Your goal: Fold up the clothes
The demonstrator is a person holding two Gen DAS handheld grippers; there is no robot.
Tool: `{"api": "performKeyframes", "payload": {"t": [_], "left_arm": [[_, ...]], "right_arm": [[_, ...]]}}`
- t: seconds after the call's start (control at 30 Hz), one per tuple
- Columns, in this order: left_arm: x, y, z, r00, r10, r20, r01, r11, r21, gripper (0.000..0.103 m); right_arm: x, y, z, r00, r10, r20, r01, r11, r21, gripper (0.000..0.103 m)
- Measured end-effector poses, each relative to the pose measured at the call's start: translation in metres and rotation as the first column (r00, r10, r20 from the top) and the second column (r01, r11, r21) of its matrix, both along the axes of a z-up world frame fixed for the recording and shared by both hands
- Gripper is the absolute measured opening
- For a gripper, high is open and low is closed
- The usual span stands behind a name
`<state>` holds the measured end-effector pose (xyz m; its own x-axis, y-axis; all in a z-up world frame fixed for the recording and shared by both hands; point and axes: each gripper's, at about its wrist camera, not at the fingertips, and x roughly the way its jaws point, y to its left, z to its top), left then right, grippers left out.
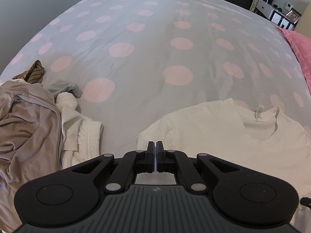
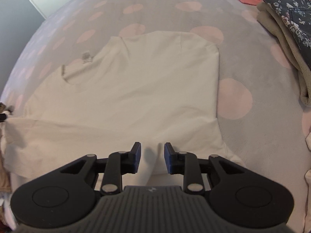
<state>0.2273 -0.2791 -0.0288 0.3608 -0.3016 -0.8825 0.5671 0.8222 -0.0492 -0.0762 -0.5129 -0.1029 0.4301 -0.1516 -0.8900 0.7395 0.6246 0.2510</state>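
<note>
One white cotton T-shirt [image 2: 136, 89], smooth, partly folded, on dotted bedspread [image 1: 136, 58]. Left gripper [image 1: 155, 145] fingers together at its sleeve; right gripper [image 2: 152, 149] fingers apart over its hem. Rumpled clothes pile [image 1: 35, 120] left of shirt.

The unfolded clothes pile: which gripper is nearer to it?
Left. The left gripper hovers just right of the clothes pile, at the white T-shirt's sleeve edge. The right gripper sits over the shirt's opposite side.
</note>
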Motion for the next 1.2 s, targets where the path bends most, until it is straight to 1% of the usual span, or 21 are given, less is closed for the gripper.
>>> {"api": "performKeyframes", "payload": {"t": [0.07, 0.1, 0.13, 0.2, 0.23, 0.27, 0.33, 0.43, 0.47, 0.53, 0.63, 0.7, 0.8, 0.9, 0.97, 1.1, 1.17, 1.2], "left_arm": [[0.000, 0.000, 0.000, 1.000, -0.004, 0.001, 0.004, 1.000, 0.001, 0.000], [0.000, 0.000, 0.000, 1.000, -0.005, 0.002, 0.005, 1.000, 0.002, 0.000], [0.000, 0.000, 0.000, 1.000, -0.003, 0.002, 0.003, 1.000, 0.004, 0.000], [0.000, 0.000, 0.001, 1.000, -0.001, 0.002, 0.001, 1.000, 0.004, 0.000], [0.000, 0.001, 0.002, 1.000, -0.001, 0.002, 0.001, 1.000, 0.002, 0.000], [-0.001, 0.002, 0.002, 1.000, 0.000, 0.002, 0.000, 1.000, 0.001, 0.000], [-0.002, 0.004, 0.004, 1.000, 0.003, 0.006, -0.003, 1.000, 0.004, 0.000], [-0.003, 0.005, 0.006, 1.000, 0.009, 0.015, -0.009, 1.000, 0.004, 0.000], [-0.002, 0.006, 0.007, 1.000, 0.015, 0.012, -0.015, 1.000, 0.001, 0.000], [-0.002, 0.006, 0.009, 1.000, 0.018, 0.001, -0.017, 1.000, -0.020, 0.000], [-0.007, -0.001, 0.011, 0.999, -0.027, -0.018, 0.026, 0.998, -0.050, 0.000], [-0.012, -0.008, 0.011, 0.998, -0.062, -0.028, 0.060, 0.996, -0.069, 0.000], [-0.022, -0.021, 0.007, 0.993, -0.122, -0.011, 0.120, 0.989, -0.083, 0.000], [-0.026, -0.031, 0.001, 0.989, -0.147, -0.003, 0.146, 0.984, -0.098, 0.000], [-0.026, -0.032, -0.001, 0.991, -0.134, 0.015, 0.135, 0.984, -0.114, 0.000], [-0.018, -0.028, -0.001, 0.995, -0.103, 0.015, 0.104, 0.985, -0.134, 0.004], [-0.015, -0.023, -0.002, 0.996, -0.081, 0.038, 0.085, 0.989, -0.124, 0.005], [-0.013, -0.020, -0.003, 0.996, -0.072, 0.049, 0.077, 0.990, -0.119, 0.008]], "right_arm": [[0.000, -0.001, -0.008, 1.000, -0.007, 0.007, 0.006, 1.000, 0.020, 0.028], [0.000, 0.000, -0.010, 1.000, -0.007, 0.023, 0.007, 0.999, 0.037, 0.023], [0.000, 0.003, -0.011, 1.000, -0.004, 0.031, 0.002, 0.999, 0.047, 0.008], [0.000, 0.010, -0.003, 1.000, 0.002, 0.025, -0.002, 1.000, 0.008, 0.001], [0.000, 0.014, 0.003, 1.000, 0.006, 0.025, -0.005, 1.000, -0.017, 0.001], [-0.002, 0.016, 0.011, 0.999, 0.009, 0.046, -0.008, 1.000, -0.020, 0.001], [-0.008, 0.019, 0.033, 0.995, -0.005, 0.098, 0.007, 1.000, -0.026, 0.000], [-0.018, 0.019, 0.070, 0.982, -0.019, 0.187, 0.032, 0.997, -0.066, 0.000], [-0.021, 0.016, 0.079, 0.978, -0.036, 0.204, 0.054, 0.995, -0.084, 0.000], [-0.024, 0.008, 0.091, 0.973, -0.075, 0.219, 0.100, 0.989, -0.107, 0.000], [-0.027, -0.009, 0.099, 0.967, -0.137, 0.216, 0.165, 0.980, -0.115, 0.000], [-0.030, -0.021, 0.099, 0.962, -0.185, 0.201, 0.209, 0.972, -0.108, 0.000], [-0.031, -0.037, 0.093, 0.953, -0.241, 0.182, 0.264, 0.957, -0.117, 0.000], [-0.027, -0.050, 0.085, 0.946, -0.276, 0.168, 0.300, 0.944, -0.137, 0.000], [-0.022, -0.056, 0.081, 0.944, -0.286, 0.165, 0.312, 0.937, -0.160, 0.000], [-0.015, -0.064, 0.069, 0.945, -0.306, 0.117, 0.324, 0.925, -0.197, 0.001], [-0.014, -0.068, 0.062, 0.941, -0.329, 0.083, 0.339, 0.920, -0.196, 0.006], [-0.014, -0.070, 0.058, 0.938, -0.340, 0.066, 0.346, 0.917, -0.196, 0.007]]}}
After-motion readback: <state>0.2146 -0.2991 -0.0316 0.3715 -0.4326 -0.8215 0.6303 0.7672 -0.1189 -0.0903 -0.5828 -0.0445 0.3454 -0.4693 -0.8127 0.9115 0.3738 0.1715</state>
